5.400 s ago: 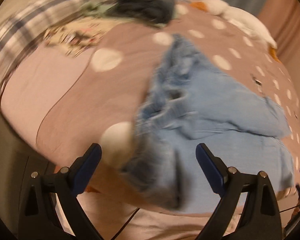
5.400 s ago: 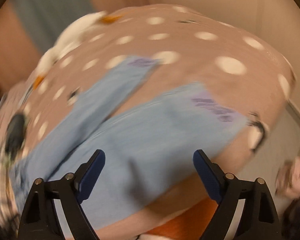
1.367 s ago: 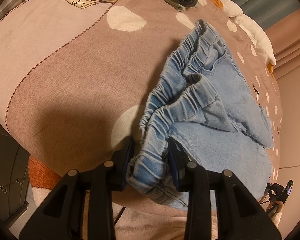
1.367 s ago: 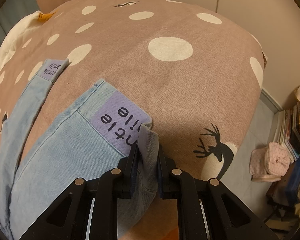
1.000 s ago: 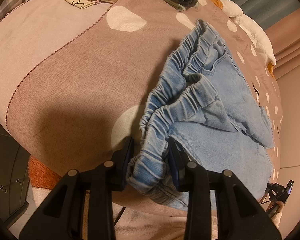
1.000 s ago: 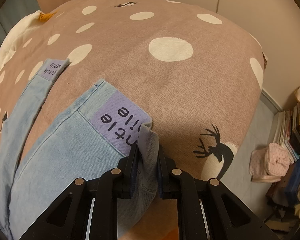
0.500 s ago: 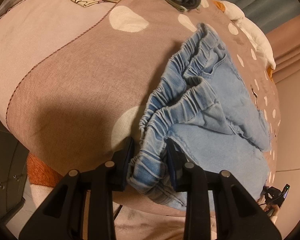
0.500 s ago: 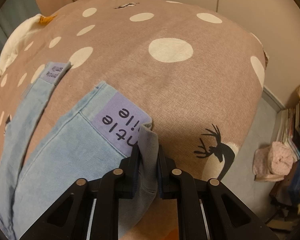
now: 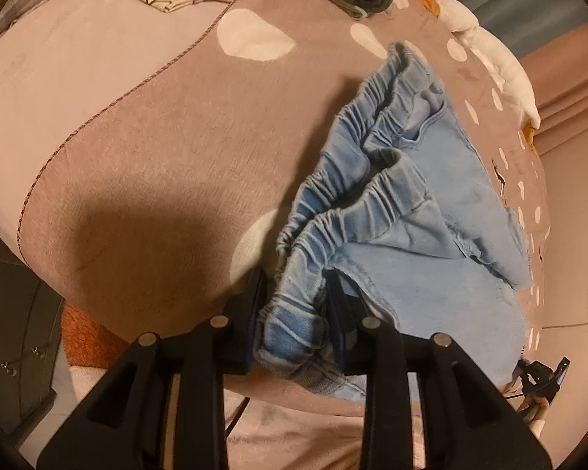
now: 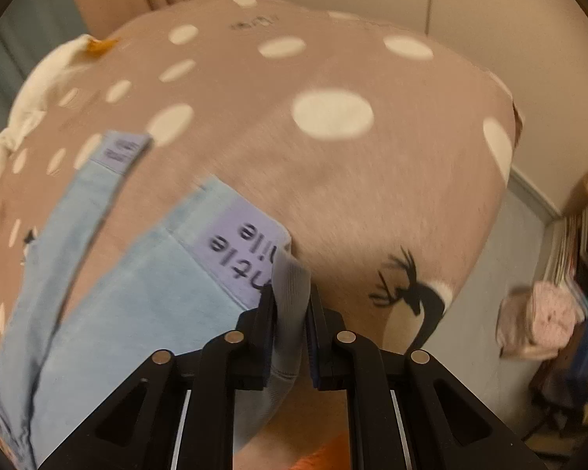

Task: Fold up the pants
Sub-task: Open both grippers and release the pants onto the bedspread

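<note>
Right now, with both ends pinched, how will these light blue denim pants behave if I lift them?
The light blue denim pants will probably sag between the grips, since the fabric already rumples at the gathered elastic waistband. The lilac-patched leg hem curls limply between the right jaws, so it's likely floppy. They seem unlikely to slip, with both jaws shut on bunched cloth.

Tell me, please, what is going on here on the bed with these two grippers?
A person holding a gripper in each hand is folding light blue pants spread on a spotted brown bedspread. The left gripper is clamped on the gathered elastic waistband, and the right gripper pinches the purple-labelled cuff of the near leg. The other leg lies flat beside it. No fold has been made yet.
</note>
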The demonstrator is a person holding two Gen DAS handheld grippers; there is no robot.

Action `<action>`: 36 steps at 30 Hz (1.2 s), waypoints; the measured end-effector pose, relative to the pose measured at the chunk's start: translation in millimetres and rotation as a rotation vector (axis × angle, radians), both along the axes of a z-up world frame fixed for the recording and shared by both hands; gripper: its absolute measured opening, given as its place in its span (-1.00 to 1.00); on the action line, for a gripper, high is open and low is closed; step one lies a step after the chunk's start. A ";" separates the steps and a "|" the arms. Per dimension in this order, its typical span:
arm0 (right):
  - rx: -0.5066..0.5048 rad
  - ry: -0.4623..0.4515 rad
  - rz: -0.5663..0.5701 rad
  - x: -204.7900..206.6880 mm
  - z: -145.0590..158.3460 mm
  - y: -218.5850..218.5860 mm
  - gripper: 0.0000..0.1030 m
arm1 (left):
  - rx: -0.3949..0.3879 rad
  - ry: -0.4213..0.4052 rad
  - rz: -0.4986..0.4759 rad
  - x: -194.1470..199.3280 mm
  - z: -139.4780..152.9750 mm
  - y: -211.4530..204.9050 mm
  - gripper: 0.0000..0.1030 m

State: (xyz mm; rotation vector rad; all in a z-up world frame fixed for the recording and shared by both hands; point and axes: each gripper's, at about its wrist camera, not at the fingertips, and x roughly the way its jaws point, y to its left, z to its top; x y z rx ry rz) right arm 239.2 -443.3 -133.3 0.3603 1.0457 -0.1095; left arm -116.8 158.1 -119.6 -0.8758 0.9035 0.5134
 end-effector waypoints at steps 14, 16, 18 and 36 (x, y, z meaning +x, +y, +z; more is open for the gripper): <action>-0.092 0.013 0.009 1.4 6.3 13.3 -0.65 | -0.050 -0.121 0.032 -27.8 29.0 -8.6 -0.30; -0.110 0.016 0.007 0.2 7.1 14.2 -0.54 | -0.023 -0.107 0.043 -30.5 30.1 -8.0 -0.31; -0.106 0.010 0.006 -1.7 7.4 12.0 -0.47 | -0.020 -0.082 0.058 -32.1 24.6 -6.6 -0.33; -0.171 -0.002 -0.018 -0.6 0.5 21.0 -0.74 | 0.015 0.027 0.086 -16.3 3.3 0.6 -0.42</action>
